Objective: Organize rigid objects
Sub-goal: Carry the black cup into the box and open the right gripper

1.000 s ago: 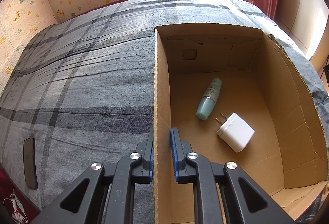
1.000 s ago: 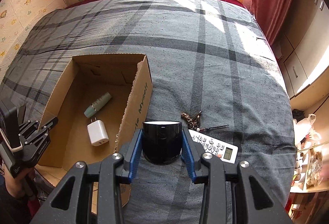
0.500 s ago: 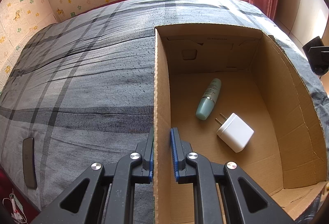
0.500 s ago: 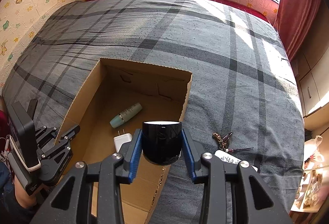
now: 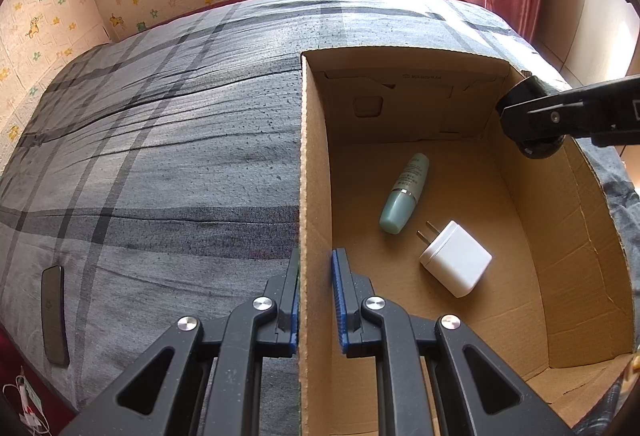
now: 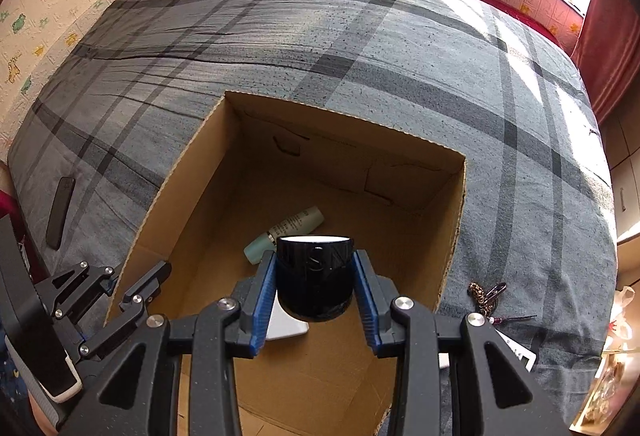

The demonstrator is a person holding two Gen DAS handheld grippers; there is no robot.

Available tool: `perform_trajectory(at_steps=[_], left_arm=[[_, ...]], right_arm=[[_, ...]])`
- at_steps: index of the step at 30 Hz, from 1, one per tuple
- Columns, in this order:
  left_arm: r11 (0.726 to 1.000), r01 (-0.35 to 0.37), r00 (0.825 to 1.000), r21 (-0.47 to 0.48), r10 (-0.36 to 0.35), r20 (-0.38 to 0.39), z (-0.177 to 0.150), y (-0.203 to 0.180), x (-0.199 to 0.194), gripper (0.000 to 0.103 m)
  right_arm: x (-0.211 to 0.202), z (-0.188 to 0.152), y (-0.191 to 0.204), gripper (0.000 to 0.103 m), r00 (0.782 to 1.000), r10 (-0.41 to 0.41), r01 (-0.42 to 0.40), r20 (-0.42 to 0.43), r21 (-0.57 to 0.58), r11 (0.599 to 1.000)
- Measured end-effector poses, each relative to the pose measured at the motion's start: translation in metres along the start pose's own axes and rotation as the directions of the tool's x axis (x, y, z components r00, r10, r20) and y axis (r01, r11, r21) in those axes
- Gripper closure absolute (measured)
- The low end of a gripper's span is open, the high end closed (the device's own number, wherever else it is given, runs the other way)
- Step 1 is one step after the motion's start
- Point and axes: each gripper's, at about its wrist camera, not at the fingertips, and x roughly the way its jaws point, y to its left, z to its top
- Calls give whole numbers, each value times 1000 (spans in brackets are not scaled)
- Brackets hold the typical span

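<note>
Your left gripper [image 5: 316,300] clamps cardboard box [image 5: 568,236] left wall. Your right gripper [image 6: 316,296] grips black jar [image 6: 316,276], jar above box interior. Green bottle [image 5: 404,194], white charger [image 5: 456,260] on box floor.

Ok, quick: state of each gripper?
Left gripper: shut on the box wall.
Right gripper: shut on the black jar.

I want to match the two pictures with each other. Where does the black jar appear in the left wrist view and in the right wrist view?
Left wrist view: the black jar is at the right edge, held over the cardboard box's right wall.
Right wrist view: the black jar is at lower centre, between the jaws of the right gripper.
Shared landmark: the green bottle lying in the box.
</note>
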Motion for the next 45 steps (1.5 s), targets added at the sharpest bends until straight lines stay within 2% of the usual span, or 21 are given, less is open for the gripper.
perform_trajectory(at_steps=[17,29,35,39,45], left_arm=[[1000,2,1000,-2,-2,1,0,1,0,89],[1000,2,1000,-2,-2,0,0,1,0,89],[1000,0,1000,-1,0,-1,0,1,0,89],[1000,1,1000,-2,-1,-3,0,0,0,89],[1000,-1,1000,-5,1,-6,1,0,0,89]], right_arm=[[91,5,17,63,986,-29,27,-164,-16,1000],[99,6,13,62,987,-17,18,-157,4,1000],[88,8,6,51,991,-11,13,-136,15,1000],[78,7,1,36,993,1,3,-118,36,999],[61,4,1,27,997,-16,18,-72,29,999]])
